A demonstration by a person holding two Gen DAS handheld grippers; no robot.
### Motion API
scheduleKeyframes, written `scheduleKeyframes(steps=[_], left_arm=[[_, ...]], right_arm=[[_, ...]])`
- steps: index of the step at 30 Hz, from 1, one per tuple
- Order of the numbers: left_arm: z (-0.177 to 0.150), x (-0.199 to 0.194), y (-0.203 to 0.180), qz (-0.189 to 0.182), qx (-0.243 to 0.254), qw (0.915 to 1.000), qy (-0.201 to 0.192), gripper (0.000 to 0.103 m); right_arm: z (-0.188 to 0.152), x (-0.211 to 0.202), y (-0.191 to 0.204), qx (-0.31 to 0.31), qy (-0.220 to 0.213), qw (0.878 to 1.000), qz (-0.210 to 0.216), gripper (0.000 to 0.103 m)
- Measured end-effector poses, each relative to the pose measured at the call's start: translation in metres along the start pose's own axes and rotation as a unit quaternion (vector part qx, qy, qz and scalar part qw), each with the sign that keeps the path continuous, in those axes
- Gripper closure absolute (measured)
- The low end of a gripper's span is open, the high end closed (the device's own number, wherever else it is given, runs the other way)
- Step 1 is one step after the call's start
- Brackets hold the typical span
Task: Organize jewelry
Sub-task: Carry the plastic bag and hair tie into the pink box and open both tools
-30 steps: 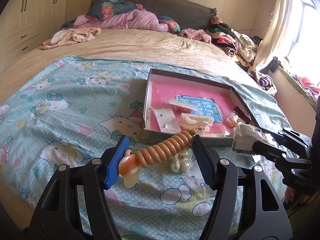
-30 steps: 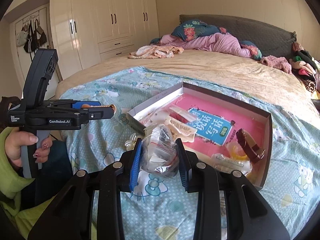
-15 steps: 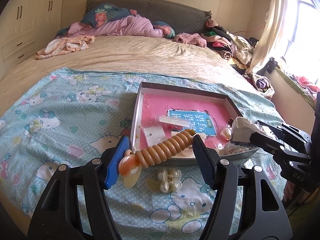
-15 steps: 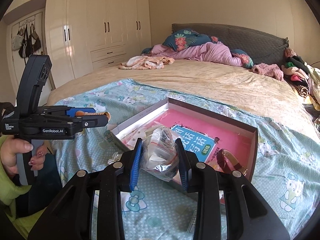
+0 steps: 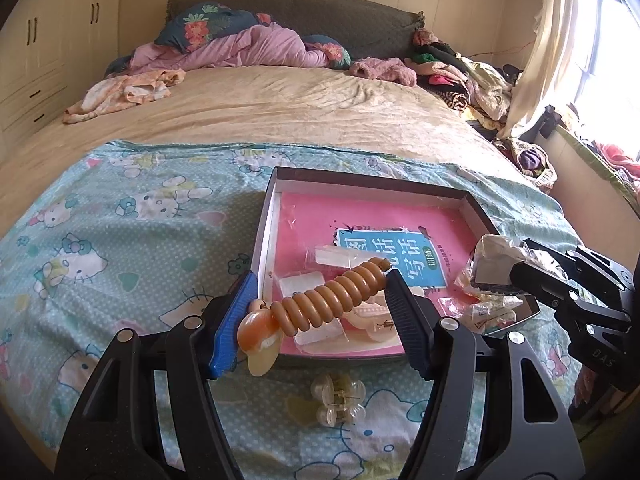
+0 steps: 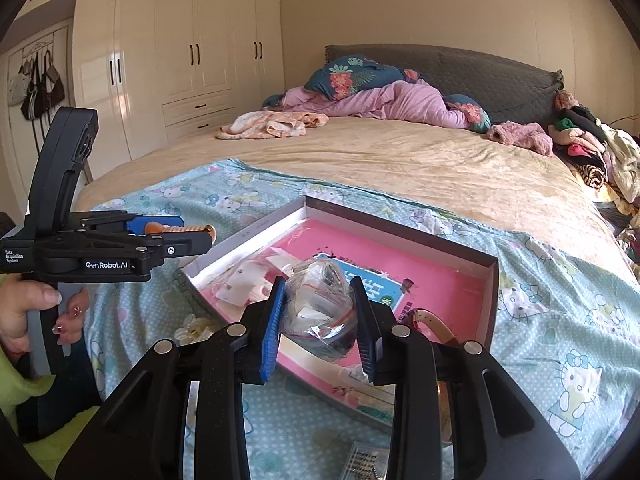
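Note:
My left gripper (image 5: 316,312) is shut on a brown ribbed hair clip (image 5: 332,296), held crosswise above the near left corner of a shallow box (image 5: 372,182) with a pink bottom. My right gripper (image 6: 320,320) is shut on a crumpled clear plastic bag (image 6: 320,304) and holds it above the near part of the box (image 6: 400,216); it also shows in the left wrist view (image 5: 520,268). The box holds small clear packets (image 5: 304,284), a cream claw clip (image 5: 372,320) and a brown bracelet (image 6: 436,324). A clear flower-shaped clip (image 5: 338,398) lies on the sheet in front of the box.
The box lies on a Hello Kitty sheet (image 5: 120,240) over a beige bed (image 5: 300,108). Bedding and clothes are piled at the headboard (image 5: 240,48) and along the right side (image 5: 472,80). White wardrobes (image 6: 180,60) stand on the left. A small studded item (image 6: 364,460) lies near the sheet's front.
Both grippers have risen and moved forward over the near part of the box, each still holding its item. The flower-shaped clip now lies farther below the left gripper.

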State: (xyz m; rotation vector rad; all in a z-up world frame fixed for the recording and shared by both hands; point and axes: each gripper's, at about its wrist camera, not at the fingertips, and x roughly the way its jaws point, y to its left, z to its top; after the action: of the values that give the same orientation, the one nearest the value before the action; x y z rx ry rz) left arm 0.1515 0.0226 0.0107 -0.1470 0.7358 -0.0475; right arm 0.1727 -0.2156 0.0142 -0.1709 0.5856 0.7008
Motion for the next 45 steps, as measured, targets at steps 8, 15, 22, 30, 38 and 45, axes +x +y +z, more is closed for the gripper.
scheduleKeyframes(steps=[8, 15, 22, 30, 38, 45], left_arm=[[0.000, 0.020, 0.002, 0.016, 0.001, 0.9998, 0.013, 0.045], [-0.001, 0.036, 0.009, 0.024, -0.004, 0.9993, 0.029, 0.045], [-0.004, 0.046, 0.010, 0.029, -0.003, 0.9989, 0.038, 0.044], [-0.004, 0.046, 0.012, 0.031, -0.004, 0.9986, 0.043, 0.041], [-0.005, 0.043, 0.012, 0.031, -0.006, 0.9988, 0.038, 0.033], [-0.004, 0.034, 0.013, 0.031, -0.008, 0.9990, 0.032, 0.029]], right_arm=[[-0.003, 0.015, -0.012, 0.011, 0.011, 1.000, -0.013, 0.072], [-0.005, 0.028, -0.016, 0.016, 0.023, 1.000, -0.015, 0.072], [-0.009, 0.043, -0.017, 0.022, 0.042, 0.999, -0.021, 0.072], [-0.015, 0.055, -0.020, 0.031, 0.062, 0.997, -0.023, 0.072], [-0.018, 0.058, -0.019, 0.032, 0.069, 0.997, -0.024, 0.072], [-0.019, 0.057, -0.018, 0.035, 0.073, 0.996, -0.024, 0.070]])
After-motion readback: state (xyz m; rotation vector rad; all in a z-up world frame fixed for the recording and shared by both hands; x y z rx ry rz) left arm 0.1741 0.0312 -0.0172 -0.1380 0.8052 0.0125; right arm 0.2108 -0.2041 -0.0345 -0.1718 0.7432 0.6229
